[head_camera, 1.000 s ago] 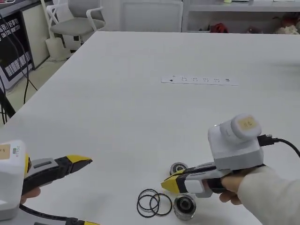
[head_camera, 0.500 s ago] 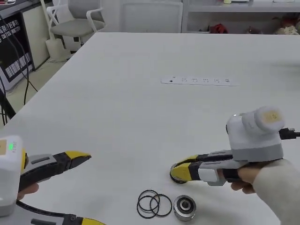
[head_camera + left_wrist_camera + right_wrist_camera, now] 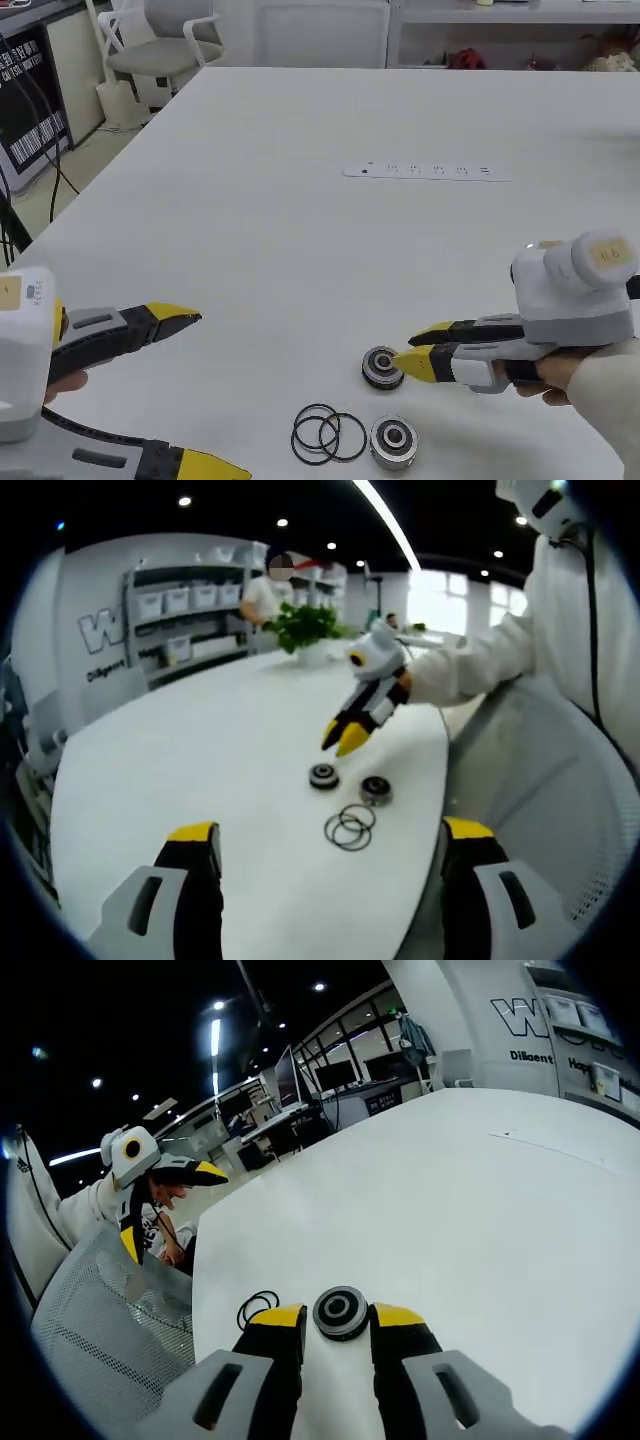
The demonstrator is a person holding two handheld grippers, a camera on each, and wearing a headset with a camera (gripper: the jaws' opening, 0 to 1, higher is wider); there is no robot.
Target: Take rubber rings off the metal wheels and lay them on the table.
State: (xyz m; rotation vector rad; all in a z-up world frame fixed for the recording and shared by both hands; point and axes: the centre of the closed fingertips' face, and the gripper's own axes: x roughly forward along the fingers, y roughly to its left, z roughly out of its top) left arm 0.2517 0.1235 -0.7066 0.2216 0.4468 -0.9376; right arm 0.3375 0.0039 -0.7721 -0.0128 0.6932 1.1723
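Observation:
Two metal wheels lie near the table's front edge: one [image 3: 382, 366] just left of my right gripper [image 3: 418, 347], the other [image 3: 393, 440] nearer me. Beside that one lie several loose black rubber rings [image 3: 328, 433]. In the right gripper view the first wheel [image 3: 340, 1312] sits just ahead of my right gripper [image 3: 338, 1318], level with its yellow fingertips [image 3: 400, 1317], the jaws slightly apart. My left gripper [image 3: 205, 392] stands wide open at the left, empty. In the left gripper view its jaws [image 3: 330, 831] frame the wheels [image 3: 323, 776] and rings [image 3: 348, 828].
A white power strip [image 3: 425, 172] lies flat at mid-table. An office chair [image 3: 160, 50] stands beyond the far left corner, with shelves along the back wall. The white table [image 3: 300, 250] is bare between the strip and the wheels.
My right gripper has drawn back to the right, uncovering the wheel that its tips were over half a second ago. The left gripper has barely shifted.

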